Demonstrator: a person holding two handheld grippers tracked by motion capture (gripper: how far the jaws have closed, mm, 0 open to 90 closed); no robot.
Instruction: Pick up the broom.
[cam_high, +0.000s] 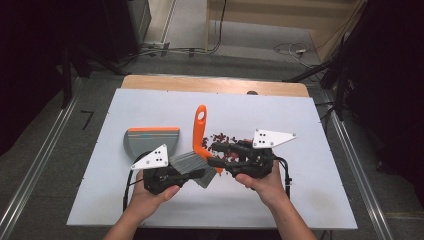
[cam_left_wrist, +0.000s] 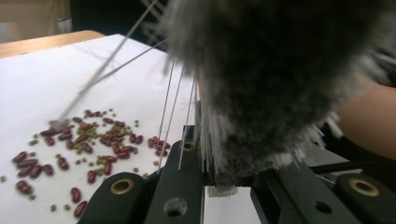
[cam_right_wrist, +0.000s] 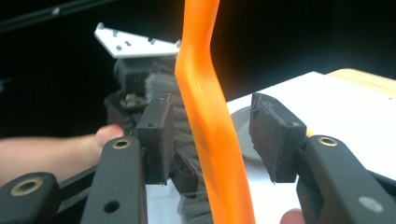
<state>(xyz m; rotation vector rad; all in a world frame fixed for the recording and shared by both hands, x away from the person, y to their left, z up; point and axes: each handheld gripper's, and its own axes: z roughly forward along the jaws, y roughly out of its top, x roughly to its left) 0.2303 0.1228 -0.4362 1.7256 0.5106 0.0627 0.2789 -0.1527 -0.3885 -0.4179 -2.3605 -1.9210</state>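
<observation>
A hand-over of a brush: the left gripper (cam_high: 192, 169) pinches the grey bristle head (cam_left_wrist: 275, 88) of the orange-handled brush (cam_high: 200, 131), beside scattered red beans (cam_left_wrist: 79, 140) on the white table (cam_high: 310, 130). The right gripper (cam_right_wrist: 212, 135) stands spread around the handle (pads apart from it). Next, it likely needs to close squarely there.

A grey floor (cam_high: 45, 145) surrounds the white-topped table (cam_high: 310, 200). Cables (cam_high: 290, 49) trail beyond it. Pale wooden furniture (cam_high: 280, 12) stands behind.
</observation>
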